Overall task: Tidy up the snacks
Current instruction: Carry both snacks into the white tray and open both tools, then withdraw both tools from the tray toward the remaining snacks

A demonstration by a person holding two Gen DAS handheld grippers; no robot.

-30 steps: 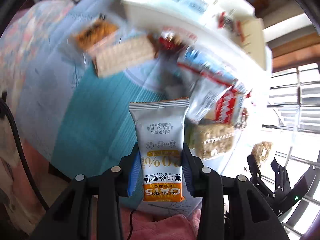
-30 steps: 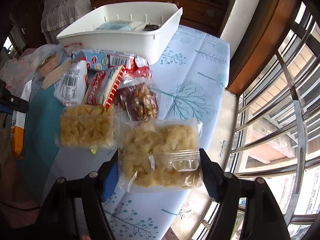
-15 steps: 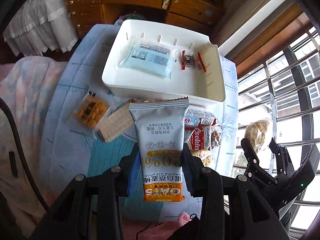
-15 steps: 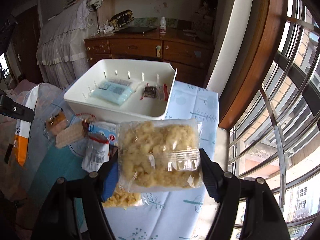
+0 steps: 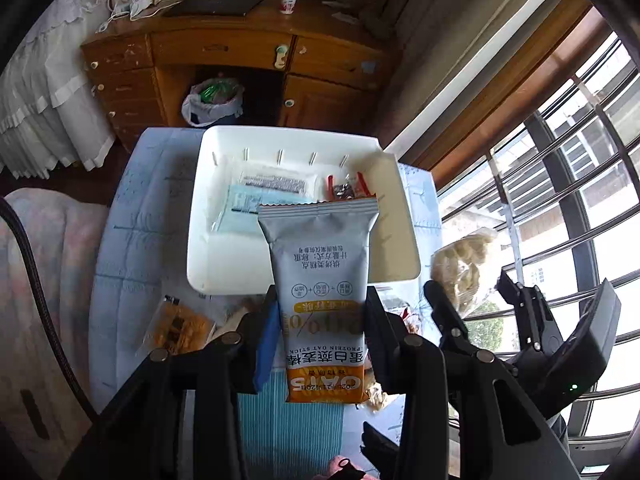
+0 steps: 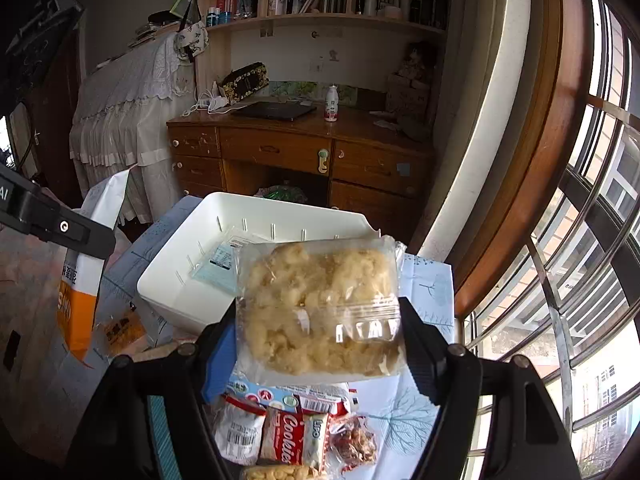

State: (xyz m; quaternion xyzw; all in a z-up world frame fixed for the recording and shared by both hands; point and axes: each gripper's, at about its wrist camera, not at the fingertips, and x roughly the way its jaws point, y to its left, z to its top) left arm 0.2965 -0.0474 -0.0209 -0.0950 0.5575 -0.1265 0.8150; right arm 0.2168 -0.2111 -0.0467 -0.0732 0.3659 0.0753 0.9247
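Observation:
My left gripper [image 5: 320, 332] is shut on a grey and orange oat bar packet [image 5: 322, 280] and holds it upright above the table, in front of the white bin [image 5: 200, 240]. My right gripper [image 6: 320, 340] is shut on a clear bag of pale puffed snack [image 6: 320, 308], held in the air before the white bin [image 6: 168, 284]. The right gripper and its bag [image 5: 460, 268] show at the right of the left wrist view. The bin holds a light blue packet [image 5: 244, 204] and a small red-ended wrapper [image 5: 344, 188].
Loose snacks lie on the tablecloth: an orange packet [image 5: 180, 328], a red Cookies pack [image 6: 284, 436], a white pack [image 6: 236, 436] and a nut bag [image 6: 356, 440]. A wooden desk [image 6: 300, 148] stands behind the table. Window bars [image 6: 560, 320] run along the right.
Both grippers have risen and tilted up with their packets. The bin and the room behind now fill more of each view, and the loose snacks sit lower in view.

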